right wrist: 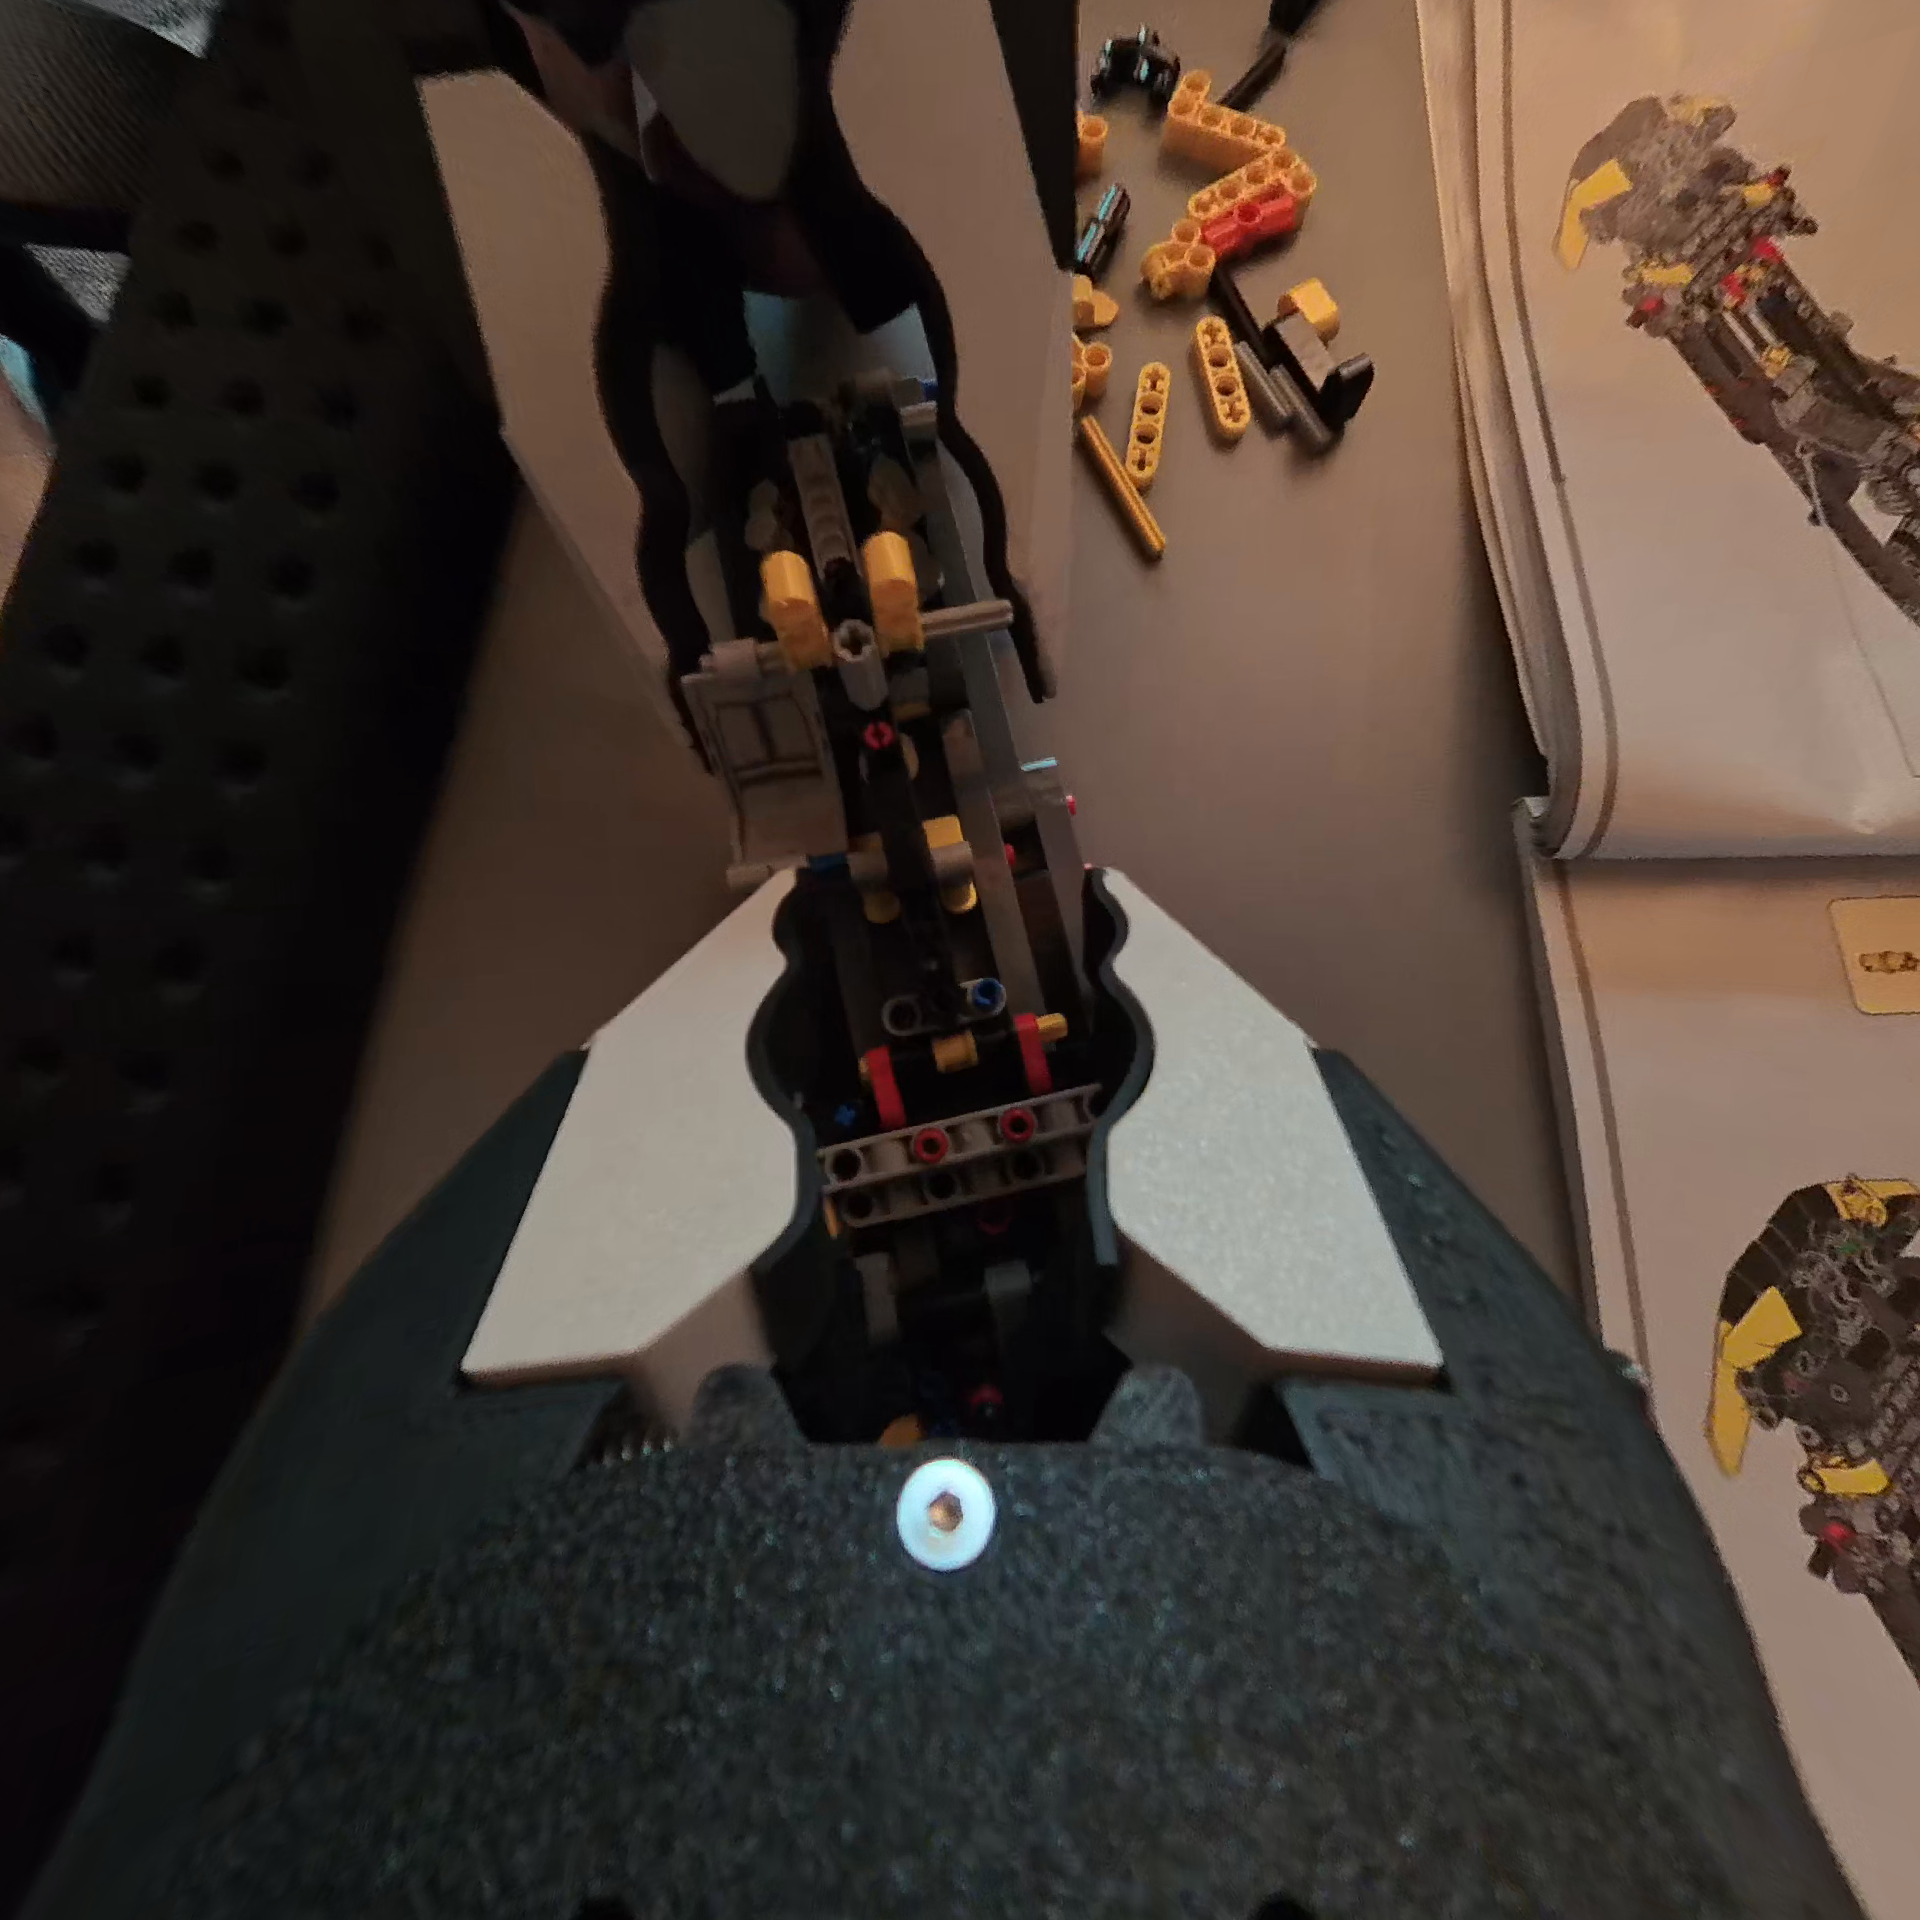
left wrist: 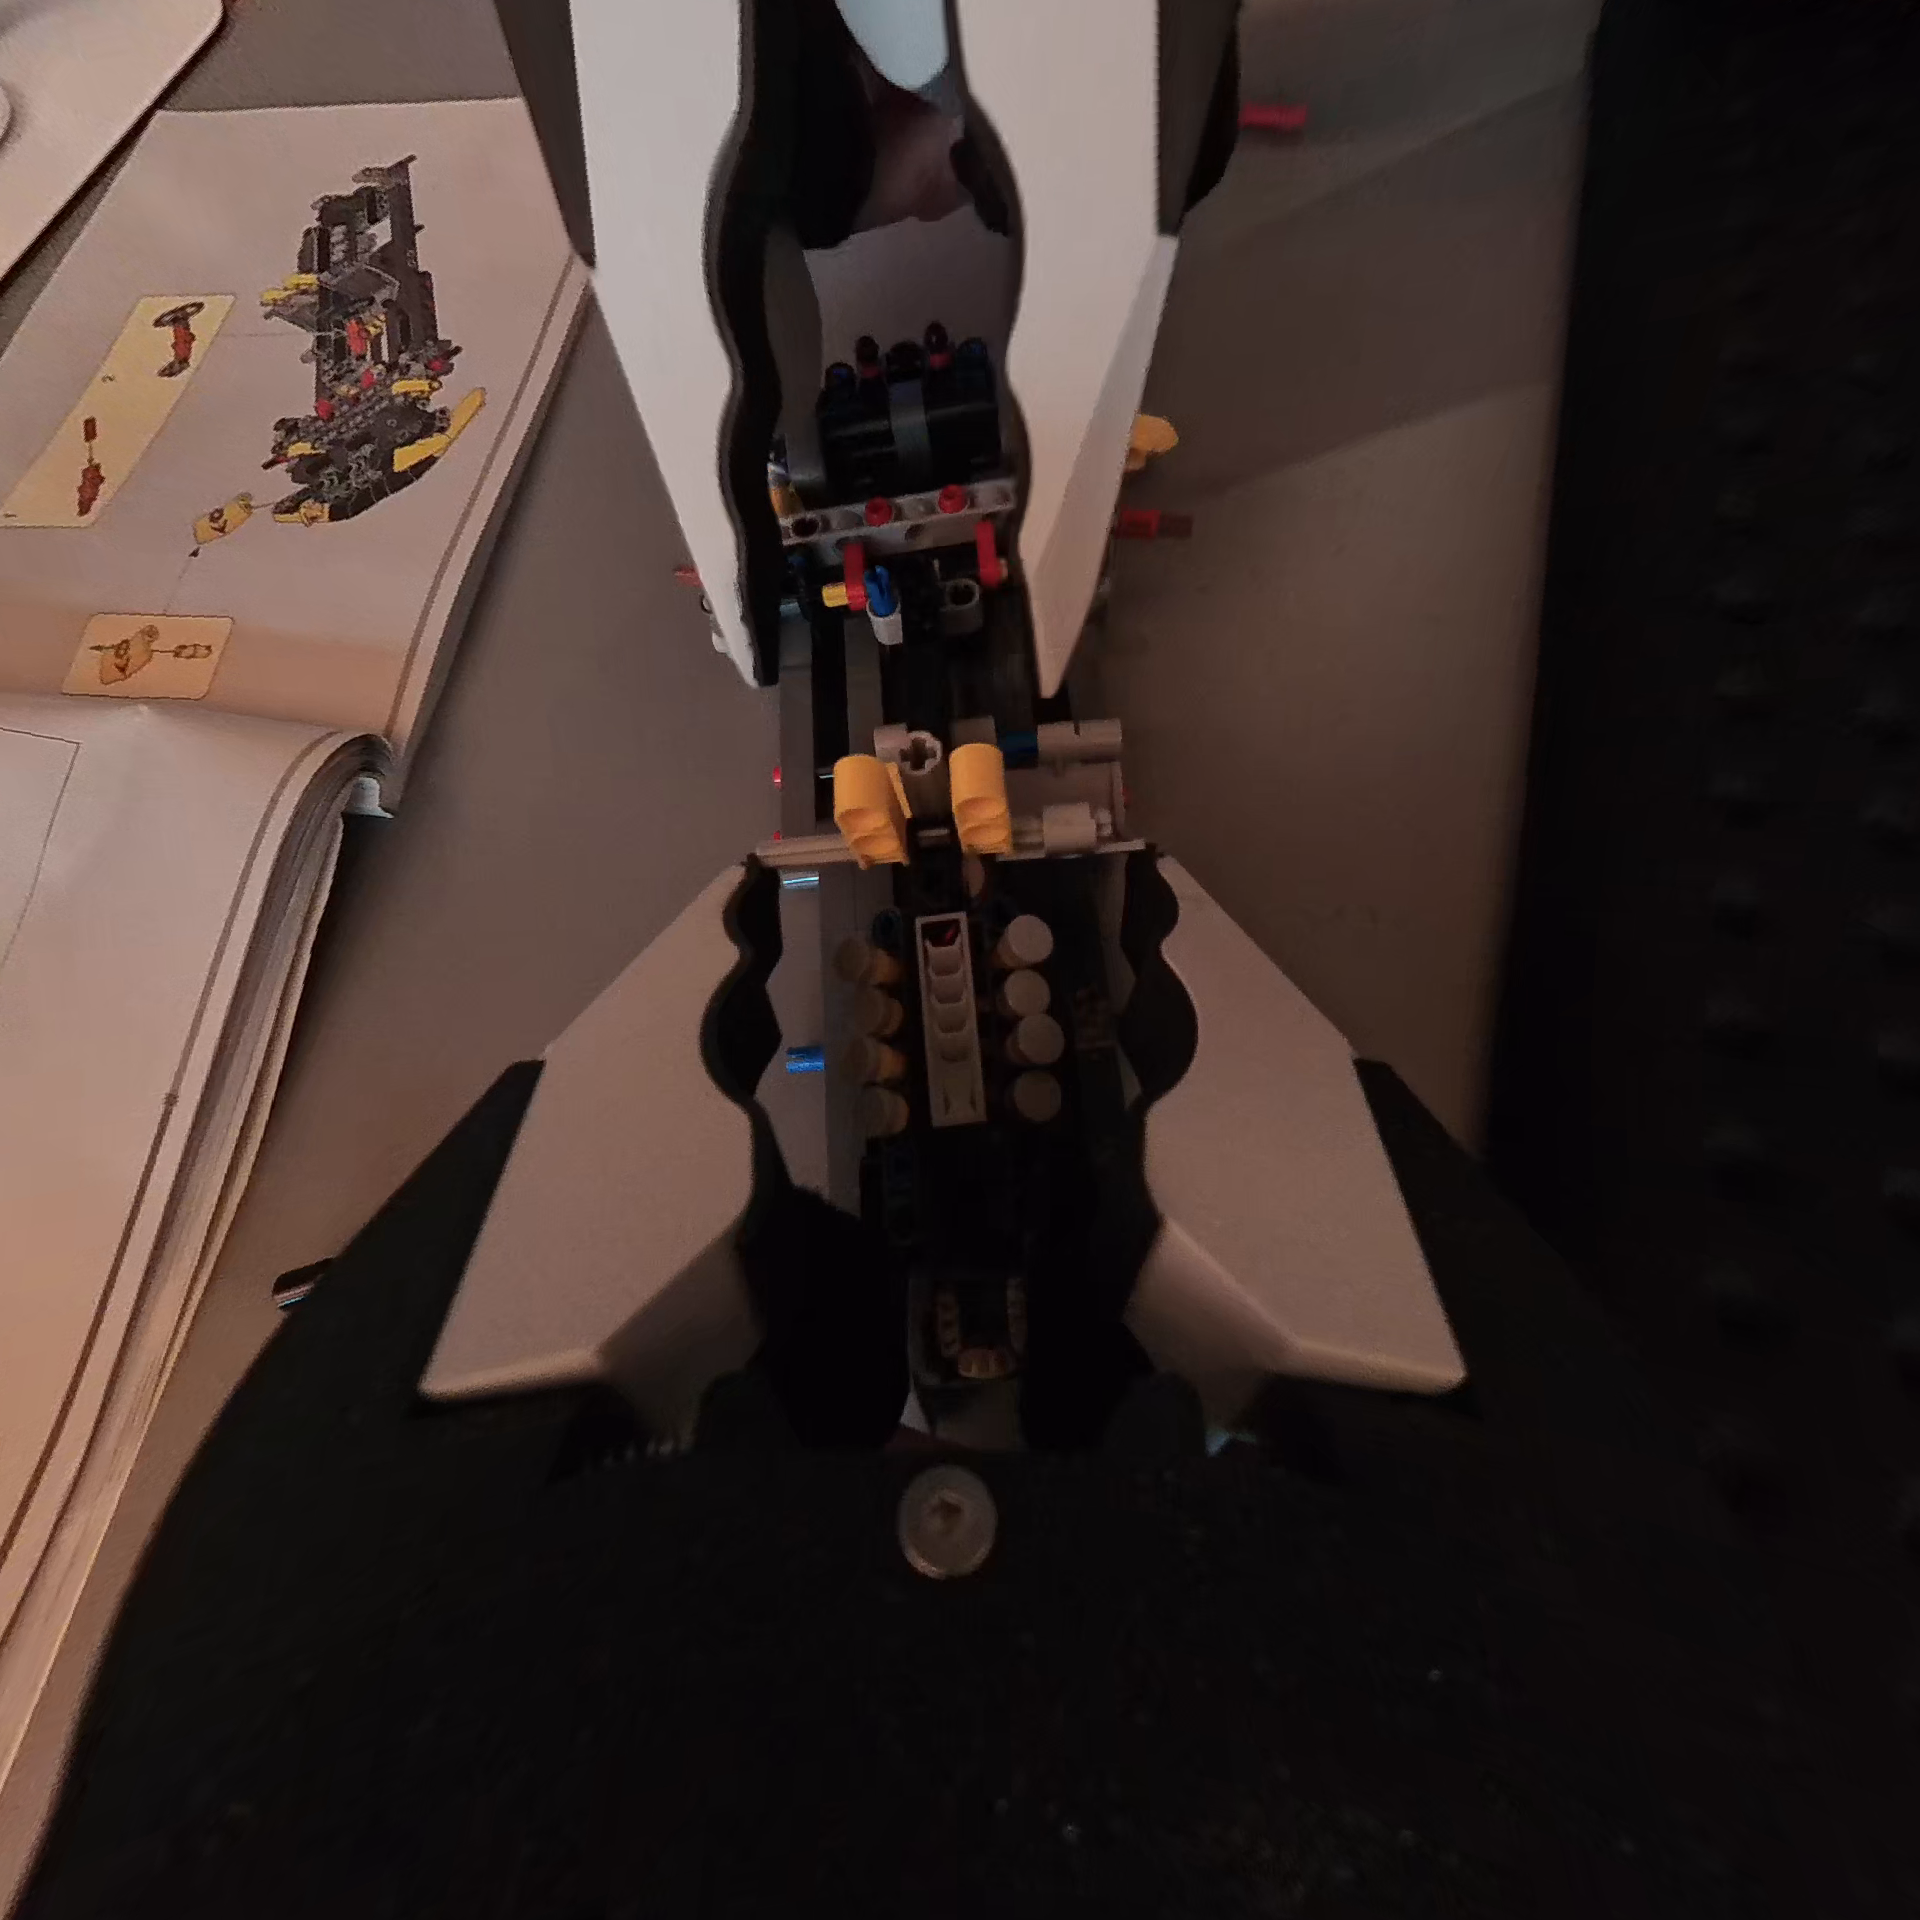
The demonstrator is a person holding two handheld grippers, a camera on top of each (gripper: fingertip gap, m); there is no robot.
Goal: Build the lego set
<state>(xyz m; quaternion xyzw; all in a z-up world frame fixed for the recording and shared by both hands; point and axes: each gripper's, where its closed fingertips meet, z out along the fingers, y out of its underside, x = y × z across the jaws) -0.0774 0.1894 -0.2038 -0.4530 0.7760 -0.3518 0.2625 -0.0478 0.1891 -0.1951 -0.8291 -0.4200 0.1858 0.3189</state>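
A long black and grey Lego Technic assembly with two yellow connectors and red pins is held between both grippers, end to end. My left gripper is shut on its near end with the engine-like cylinders. The right gripper faces it from above and grips the far end. In the right wrist view my right gripper is shut on the end of the assembly with the grey beam and red pins. The left gripper clamps the other end. The assembly's underside is hidden.
An open instruction booklet lies left of the assembly; it lies at the right in the right wrist view. Loose yellow, red and black Technic pieces lie on the grey table. A black perforated mat borders the table. The left gripper's tips are roughly 4 centimeters from the right gripper's.
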